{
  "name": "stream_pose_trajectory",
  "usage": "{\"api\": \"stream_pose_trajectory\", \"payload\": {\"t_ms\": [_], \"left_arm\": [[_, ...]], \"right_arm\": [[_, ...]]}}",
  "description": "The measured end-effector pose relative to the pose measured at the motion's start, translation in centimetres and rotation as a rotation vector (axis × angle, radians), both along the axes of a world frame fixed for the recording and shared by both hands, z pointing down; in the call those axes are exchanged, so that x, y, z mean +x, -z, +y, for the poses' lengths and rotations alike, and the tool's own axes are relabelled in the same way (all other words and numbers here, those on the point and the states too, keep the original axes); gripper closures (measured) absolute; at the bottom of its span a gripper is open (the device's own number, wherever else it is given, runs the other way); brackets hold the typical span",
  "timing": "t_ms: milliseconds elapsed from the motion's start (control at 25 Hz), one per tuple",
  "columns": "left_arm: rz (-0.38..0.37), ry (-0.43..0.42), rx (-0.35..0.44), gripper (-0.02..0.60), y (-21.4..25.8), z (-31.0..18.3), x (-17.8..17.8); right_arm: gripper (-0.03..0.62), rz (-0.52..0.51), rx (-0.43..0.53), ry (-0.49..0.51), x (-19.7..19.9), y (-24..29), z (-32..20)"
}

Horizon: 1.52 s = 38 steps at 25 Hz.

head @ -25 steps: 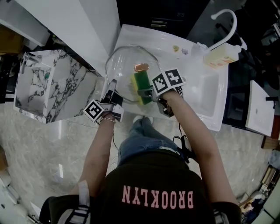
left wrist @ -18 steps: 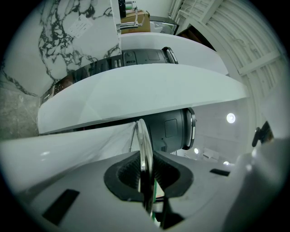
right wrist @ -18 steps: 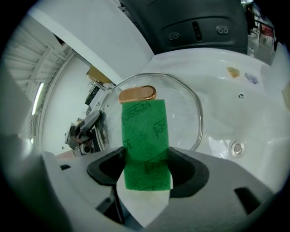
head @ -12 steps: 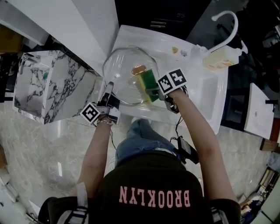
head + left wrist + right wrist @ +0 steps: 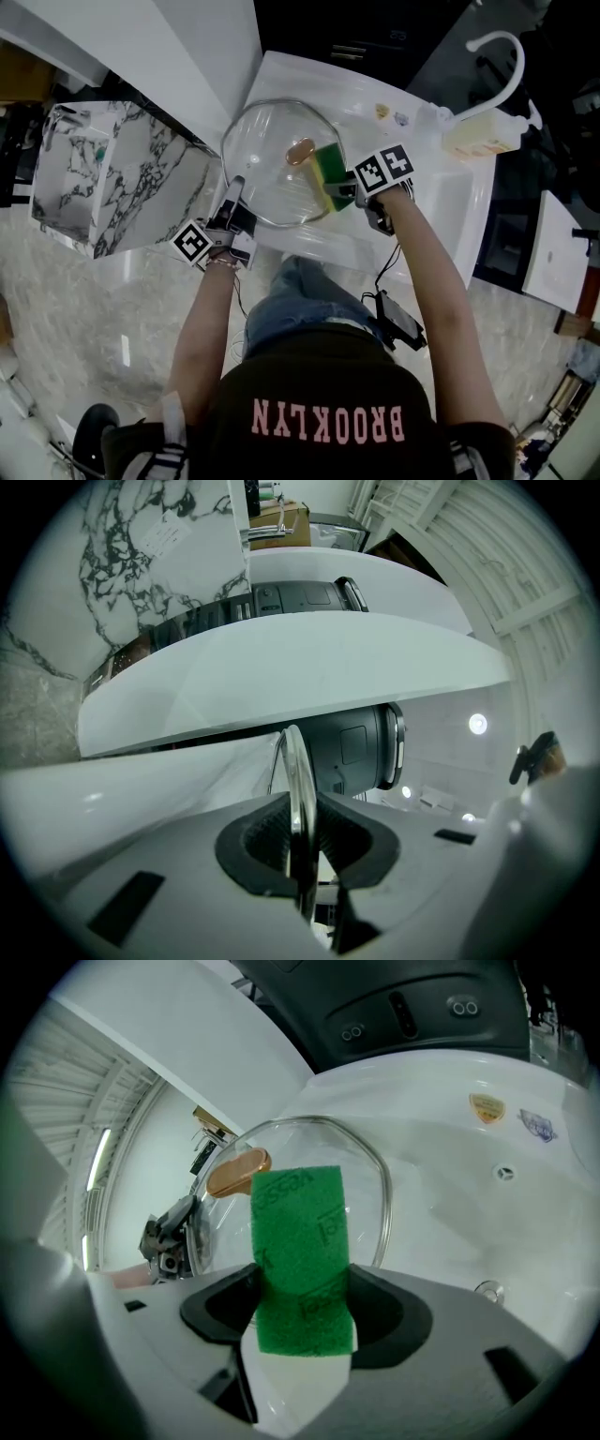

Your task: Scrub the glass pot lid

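Observation:
The round glass pot lid (image 5: 267,164) with a copper-coloured knob (image 5: 301,150) is held tilted over the white sink (image 5: 427,202). My left gripper (image 5: 231,197) is shut on the lid's near left rim, which shows edge-on as a thin metal band (image 5: 300,813) between the pads. My right gripper (image 5: 345,190) is shut on a green and yellow sponge (image 5: 330,172), pressed against the lid's right side. In the right gripper view the sponge's green face (image 5: 300,1255) stands upright before the lid (image 5: 370,1194) and its knob (image 5: 236,1172).
A white curved faucet (image 5: 502,66) and a soap bottle (image 5: 480,136) stand at the sink's far right. A marble-patterned block (image 5: 112,178) sits left of the sink. The sink drain (image 5: 506,1174) lies beyond the lid. My legs are close against the sink's front edge.
The right gripper has carried the sponge up and to the right across the lid, from its lower middle toward the right rim. The left gripper keeps its hold on the rim.

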<state>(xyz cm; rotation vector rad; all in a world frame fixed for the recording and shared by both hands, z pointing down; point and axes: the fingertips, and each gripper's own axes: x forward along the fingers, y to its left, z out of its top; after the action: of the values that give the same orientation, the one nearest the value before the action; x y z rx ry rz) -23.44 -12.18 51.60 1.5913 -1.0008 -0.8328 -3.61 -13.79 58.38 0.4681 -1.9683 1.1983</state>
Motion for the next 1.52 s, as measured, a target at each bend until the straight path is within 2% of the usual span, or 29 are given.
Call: {"api": "stream_pose_trajectory", "payload": {"t_ms": [360, 560, 720, 960, 1120, 1360, 1440, 1520], "left_arm": [[0.005, 0.003, -0.004, 0.538, 0.0, 0.0, 0.0], [0.003, 0.012, 0.006, 0.538, 0.1, 0.0, -0.2], [0.008, 0.021, 0.018, 0.538, 0.4, 0.0, -0.2], [0.000, 0.017, 0.032, 0.538, 0.4, 0.1, -0.3], [0.003, 0.016, 0.034, 0.538, 0.4, 0.1, -0.2], [0.000, 0.021, 0.017, 0.538, 0.1, 0.1, -0.4], [0.004, 0.021, 0.015, 0.538, 0.0, 0.1, -0.4], [0.005, 0.019, 0.018, 0.538, 0.1, 0.1, -0.4]], "right_arm": [[0.315, 0.052, 0.026, -0.083, 2.4, -1.5, -3.6], [0.315, 0.092, 0.161, -0.091, 3.0, -0.5, -4.6], [0.315, 0.031, 0.288, -0.090, 2.2, 4.0, -4.7], [0.315, -0.144, 0.457, -0.083, -1.8, 13.6, -4.9], [0.315, -0.223, 0.524, 0.003, -5.9, 17.3, -4.2], [0.315, -0.301, 0.604, 0.177, -12.3, 20.2, -2.9], [0.315, -0.304, 0.626, 0.239, -14.0, 20.6, -2.6], [0.315, -0.258, 0.636, 0.324, -15.4, 20.0, -2.4]]}}
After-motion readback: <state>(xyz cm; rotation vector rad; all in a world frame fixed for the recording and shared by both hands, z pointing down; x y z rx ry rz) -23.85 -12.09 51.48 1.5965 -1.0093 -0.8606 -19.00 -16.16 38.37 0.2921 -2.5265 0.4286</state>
